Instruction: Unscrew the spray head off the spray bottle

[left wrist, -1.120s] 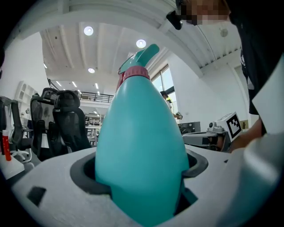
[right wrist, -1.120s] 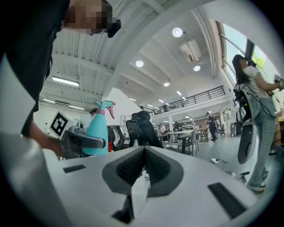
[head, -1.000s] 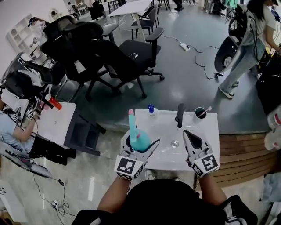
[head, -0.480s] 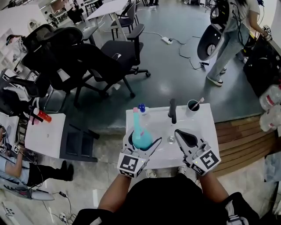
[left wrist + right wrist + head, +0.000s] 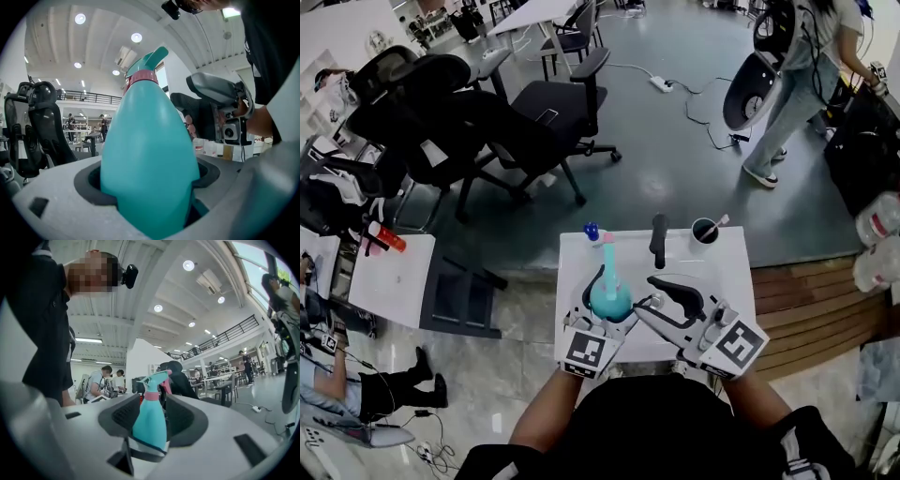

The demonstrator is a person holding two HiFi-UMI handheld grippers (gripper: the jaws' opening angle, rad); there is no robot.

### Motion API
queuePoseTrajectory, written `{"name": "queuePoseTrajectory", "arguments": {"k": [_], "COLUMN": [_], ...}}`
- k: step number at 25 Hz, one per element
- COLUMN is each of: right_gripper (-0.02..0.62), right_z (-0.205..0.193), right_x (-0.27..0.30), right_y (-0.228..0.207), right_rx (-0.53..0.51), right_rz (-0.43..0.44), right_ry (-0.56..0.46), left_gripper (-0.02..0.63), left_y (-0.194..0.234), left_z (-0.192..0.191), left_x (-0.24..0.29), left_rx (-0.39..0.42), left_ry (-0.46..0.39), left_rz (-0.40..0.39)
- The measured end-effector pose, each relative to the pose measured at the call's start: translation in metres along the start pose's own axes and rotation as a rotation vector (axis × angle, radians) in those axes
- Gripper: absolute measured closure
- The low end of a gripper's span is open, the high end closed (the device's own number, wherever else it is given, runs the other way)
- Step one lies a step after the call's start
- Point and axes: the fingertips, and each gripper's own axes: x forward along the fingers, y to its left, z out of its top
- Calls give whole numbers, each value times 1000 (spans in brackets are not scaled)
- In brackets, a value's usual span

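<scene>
A teal spray bottle (image 5: 609,298) with a pink collar (image 5: 607,239) stands upright over the white table (image 5: 733,267). My left gripper (image 5: 606,302) is shut on its round body. In the left gripper view the bottle body (image 5: 150,164) fills the gap between the jaws, and the collar (image 5: 140,78) and teal spray head (image 5: 153,58) rise above it. My right gripper (image 5: 654,307) sits just right of the bottle with its tips turned toward it. Its jaws are opening, with nothing pressed between them. The right gripper view shows the spray bottle (image 5: 151,420) framed by that gripper (image 5: 154,422).
On the table's far side stand a small blue-capped bottle (image 5: 592,231), a black upright handle (image 5: 657,240) and a black cup with a stick in it (image 5: 705,231). Black office chairs (image 5: 487,122) crowd the floor beyond. A person (image 5: 797,84) walks at the far right. Wooden decking (image 5: 806,309) lies to the right.
My right gripper has opened from shut and swung left toward the bottle. The left gripper has kept the bottle and shifted slightly right over the table.
</scene>
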Motion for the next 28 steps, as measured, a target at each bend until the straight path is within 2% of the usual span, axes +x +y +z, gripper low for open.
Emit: {"name": "queuePoseTrajectory", "arguments": {"k": [3,5,13,16,19,22,28], "right_gripper": [411,410,403,439,445,448,451], "right_z": [3,2,0,5,8,9,9], "right_x": [5,8,2,-4,-8,-9,-10], "right_y": [-1,-1,-16,-26,-29,-28,-22], "right_rx": [-15,12,20,23,19,-2,-39], "right_rz": [33,35,-29,-78,-92,-71,23], "right_ry": [-3,6,-7,-36,-63,-72,-87], "left_gripper": [147,147,147,147,146,146,147], "left_y": [-12,-18,-41,-45,-46,-47,-53], "left_z": [0,1,-5,-4,-1,0,-2], "left_x": [10,15,31,37,40,40,37], "left_rx": [34,55,124,155,172,178,168], "left_ry": [13,19,49,63,64,61,59], "left_rz": [-2,-2,14,24,25,16,-24]}}
